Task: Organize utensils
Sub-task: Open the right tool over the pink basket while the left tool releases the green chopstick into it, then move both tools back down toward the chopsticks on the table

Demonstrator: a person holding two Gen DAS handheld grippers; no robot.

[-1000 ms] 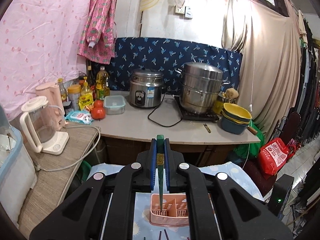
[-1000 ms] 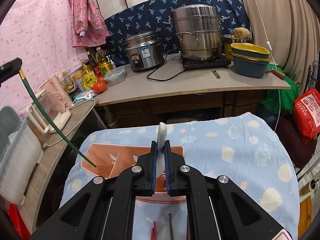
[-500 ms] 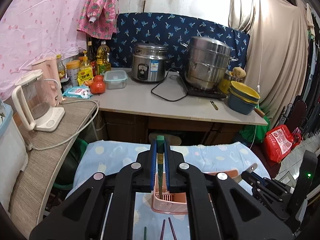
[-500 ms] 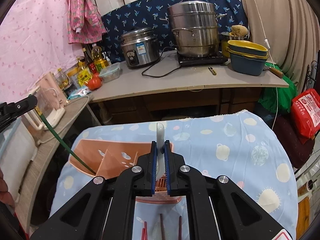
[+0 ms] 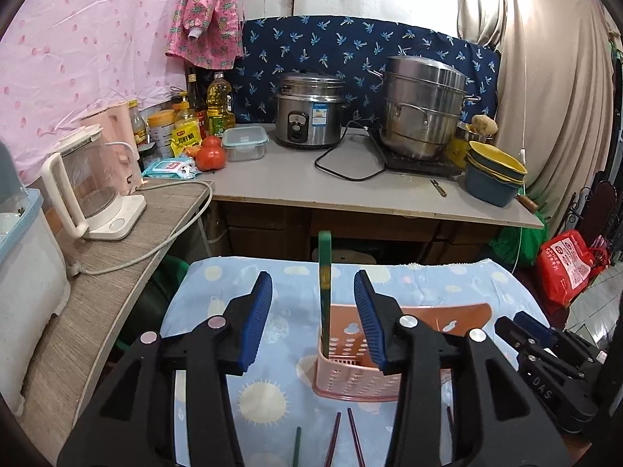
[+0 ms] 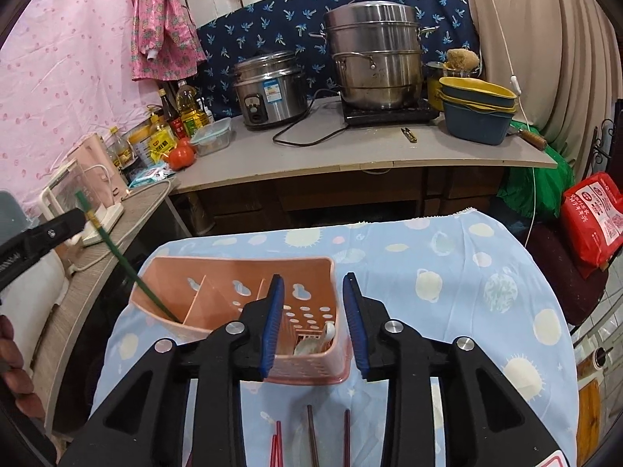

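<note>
Both pairs of jaws stand wide apart with nothing between them. Ahead of the left gripper (image 5: 313, 321) a green chopstick (image 5: 324, 284) stands with its tip down in the left end compartment of the pink utensil caddy (image 5: 352, 373), leaning on the rim; from the right wrist view it slants across that compartment, which probably keeps it from toppling. The right gripper (image 6: 313, 325) hovers over the caddy's right end, where a white spoon (image 6: 317, 344) lies in the perforated compartment, bowl partly hidden by the wall. The caddy sits on the blue patterned cloth (image 6: 447, 272). Dark red chopsticks (image 6: 311, 434) lie on the cloth just in front of the caddy, unsorted; those look like the next things to collect
</note>
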